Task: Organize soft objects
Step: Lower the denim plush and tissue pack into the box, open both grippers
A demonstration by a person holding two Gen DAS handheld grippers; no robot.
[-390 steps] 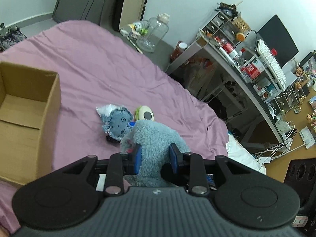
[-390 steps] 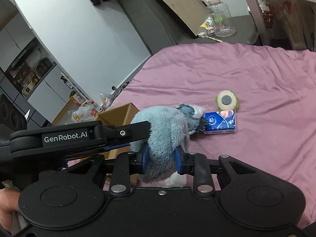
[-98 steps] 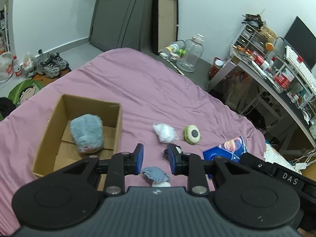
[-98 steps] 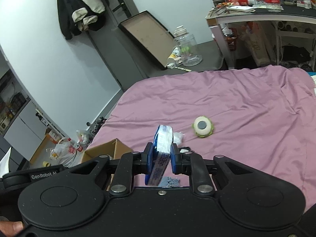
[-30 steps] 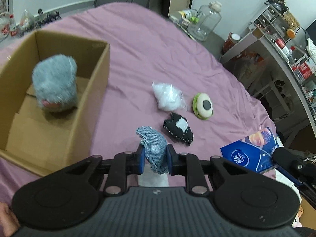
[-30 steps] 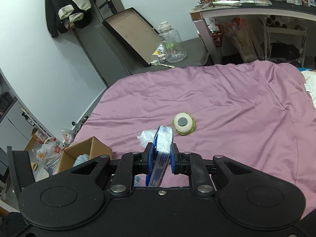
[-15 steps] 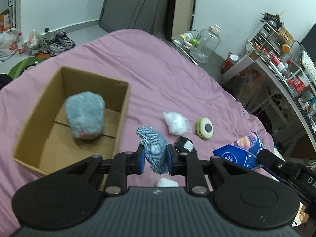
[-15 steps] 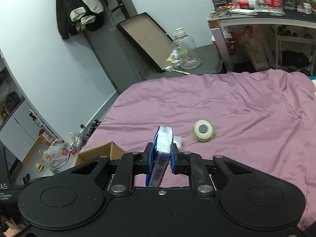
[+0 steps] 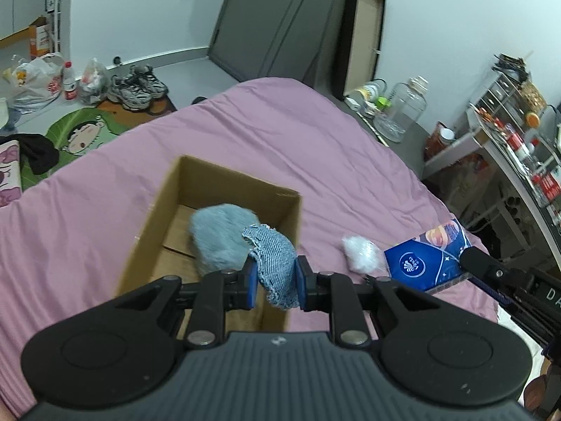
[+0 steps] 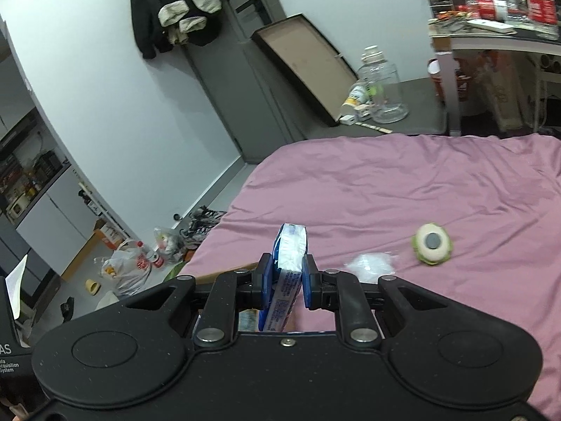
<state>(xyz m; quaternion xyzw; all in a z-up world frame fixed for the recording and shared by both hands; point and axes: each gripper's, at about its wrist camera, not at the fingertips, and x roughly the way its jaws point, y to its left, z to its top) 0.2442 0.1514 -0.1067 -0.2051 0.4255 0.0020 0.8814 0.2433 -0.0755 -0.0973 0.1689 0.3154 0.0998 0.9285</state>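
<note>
My left gripper (image 9: 275,280) is shut on a blue denim cloth piece (image 9: 275,256) and holds it over the near right corner of the open cardboard box (image 9: 168,200) on the pink bed. A grey-blue plush toy (image 9: 217,238) lies inside the box. My right gripper (image 10: 285,280) is shut on a blue tissue pack (image 10: 289,256), which also shows in the left wrist view (image 9: 426,258) to the right of the box. A white soft bag (image 10: 370,263) and a green-and-white round plush (image 10: 432,242) lie on the bed.
The pink bedsheet (image 9: 298,133) covers the bed. Shoes and bags (image 9: 138,86) lie on the floor beyond the left edge. A glass jar (image 9: 403,112) and a cluttered desk (image 9: 519,154) stand to the right. A jacket (image 10: 175,3) hangs on the door.
My left gripper has carried the denim cloth left, from above the bed to over the box. The right gripper still holds the tissue pack and has shifted slightly.
</note>
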